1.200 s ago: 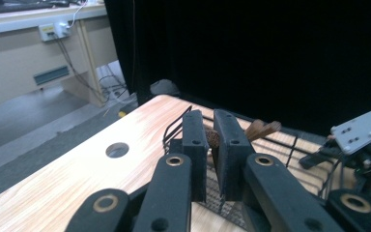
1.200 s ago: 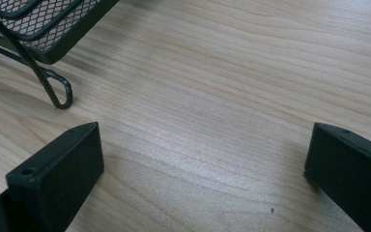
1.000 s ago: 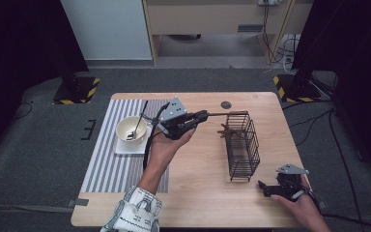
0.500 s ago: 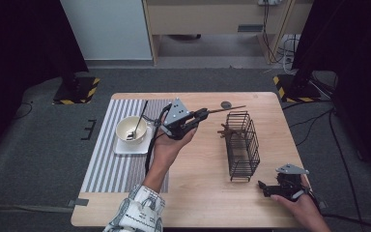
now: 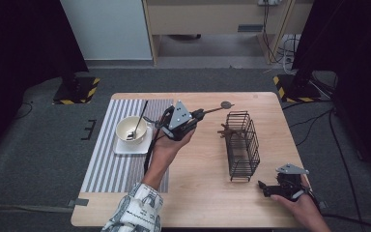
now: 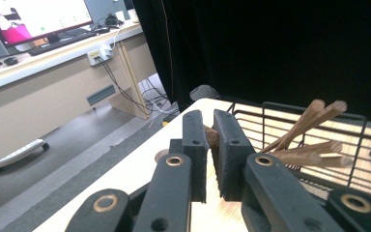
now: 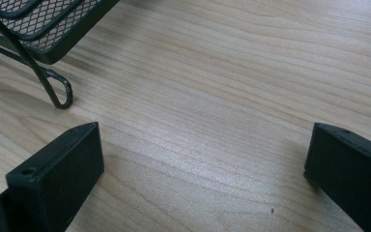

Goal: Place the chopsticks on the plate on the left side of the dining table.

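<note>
Left gripper (image 5: 199, 115) clamps wooden spoon (image 5: 216, 108); spoon's bowl beyond wire basket (image 5: 242, 145).

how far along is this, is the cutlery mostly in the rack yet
Partly. Some wooden utensils already stand in the wire rack. In hand: the left gripper is shut on a long-handled spoon, held above the table beside the rack. Left: that spoon goes in, and another utensil sits in the bowl. The right gripper rests open.

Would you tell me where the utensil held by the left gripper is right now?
In the high view, the utensil is clamped in the left gripper, above the table's middle, between the bowl and wire basket.
</note>
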